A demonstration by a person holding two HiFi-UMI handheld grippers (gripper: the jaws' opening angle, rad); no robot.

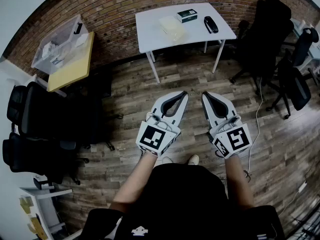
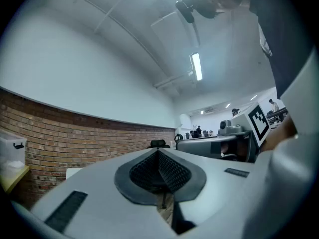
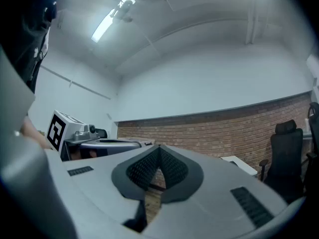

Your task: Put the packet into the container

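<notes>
A pale packet [image 1: 172, 28] lies on a white table [image 1: 150, 34] by the brick wall, far ahead of both grippers. Beside it sit a small dark box [image 1: 186, 15] and a black object [image 1: 210, 24]. A clear plastic container [image 1: 59, 45] stands on a yellow table at the upper left. My left gripper [image 1: 184, 93] and right gripper [image 1: 204, 94] are held side by side over the wooden floor, pointing level toward the table. In the left gripper view the jaws [image 2: 158, 151] meet, shut on nothing. The right gripper [image 3: 159, 147] is shut and empty too.
Black office chairs stand at the left [image 1: 35, 129] and at the right [image 1: 280, 49]. A white cable [image 1: 257, 124] trails over the floor on the right. The yellow table [image 1: 75, 66] sits left of the white one. The person's shoe [image 1: 193, 159] shows below the grippers.
</notes>
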